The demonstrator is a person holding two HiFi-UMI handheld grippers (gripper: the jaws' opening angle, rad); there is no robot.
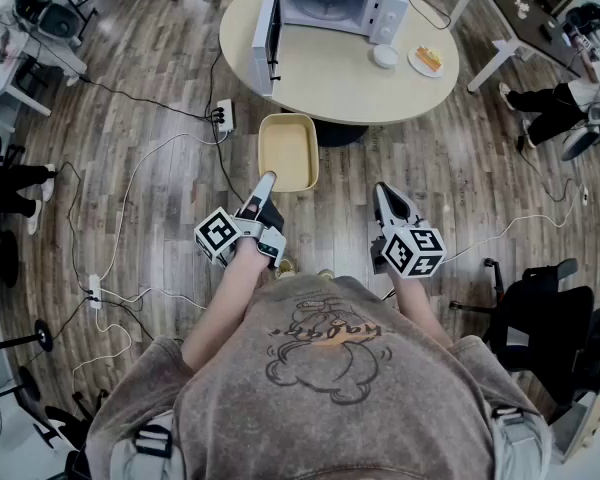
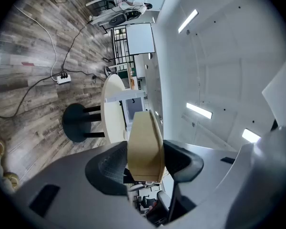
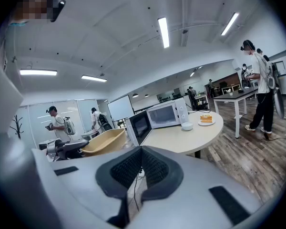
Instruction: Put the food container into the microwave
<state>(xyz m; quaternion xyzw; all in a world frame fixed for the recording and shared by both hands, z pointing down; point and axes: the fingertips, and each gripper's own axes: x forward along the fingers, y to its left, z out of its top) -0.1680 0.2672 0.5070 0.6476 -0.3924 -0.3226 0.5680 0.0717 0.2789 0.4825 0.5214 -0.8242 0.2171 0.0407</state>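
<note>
— One of your grippers is loaded, going by the head view?
— Yes. My left gripper [image 1: 268,180] is clamped on the near rim of the food container [image 1: 288,151], which hangs over the floor just short of the round tabletop [image 1: 330,88]. The microwave [image 1: 332,3] stands on the far part of it, its door [image 1: 270,38] swung open at the left. My right gripper [image 1: 381,190] is off to the right, apart from the container.
— And looking along the left fingers?
— The container shows edge-on between the fingers [image 2: 107,168], with a pad on each face of its wall. I judge it thin, stiff, empty and light. Held at one end only, it may droop or twist.
— And the right gripper view?
— Those fingers are pressed together on nothing. The container [image 3: 104,142] shows at the left, and the microwave [image 3: 164,114] is beyond it. I'd hold on at the rim and prop the far side if it sags.
</note>
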